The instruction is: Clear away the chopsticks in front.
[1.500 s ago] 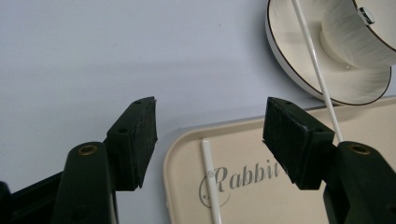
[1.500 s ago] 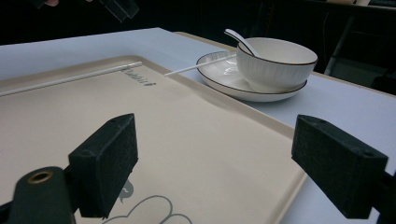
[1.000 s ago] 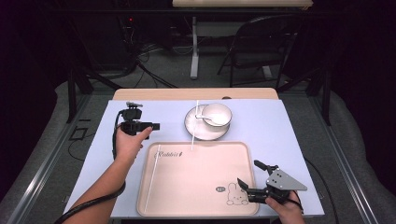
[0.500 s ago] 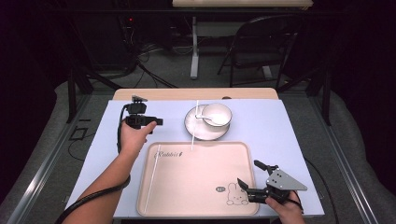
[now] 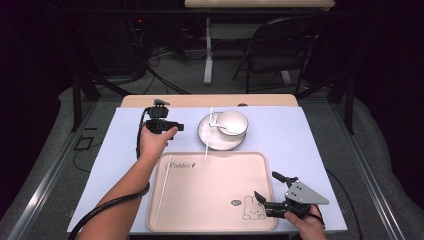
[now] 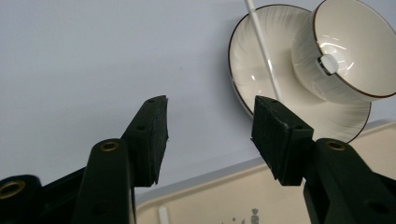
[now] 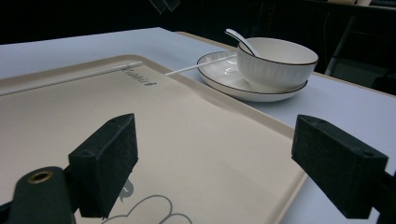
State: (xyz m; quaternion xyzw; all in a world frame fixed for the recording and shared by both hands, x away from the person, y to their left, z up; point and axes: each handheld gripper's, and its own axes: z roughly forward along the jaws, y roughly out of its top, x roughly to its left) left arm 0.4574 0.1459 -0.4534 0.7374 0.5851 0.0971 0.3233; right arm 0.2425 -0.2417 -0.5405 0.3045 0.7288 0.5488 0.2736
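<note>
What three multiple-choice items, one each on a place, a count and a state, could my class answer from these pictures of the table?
1. Where does the bowl stand?
A. on the plate
B. in the tray
C. straight on the table cover

2. How many thin white sticks can be seen?
A. one
B. two
C. four

3. How do the jaws of the left gripper stand?
A. shut on a stick
B. shut on nothing
C. apart, with nothing between them

Answers:
1 A: the right gripper view shows the bowl sitting on the plate, beyond the tray's far edge.
2 B: one stick runs from the plate onto the tray's far rim, and another stick lies along the tray's left side.
3 C: the left gripper view shows bare table cover between its two pads.
</note>
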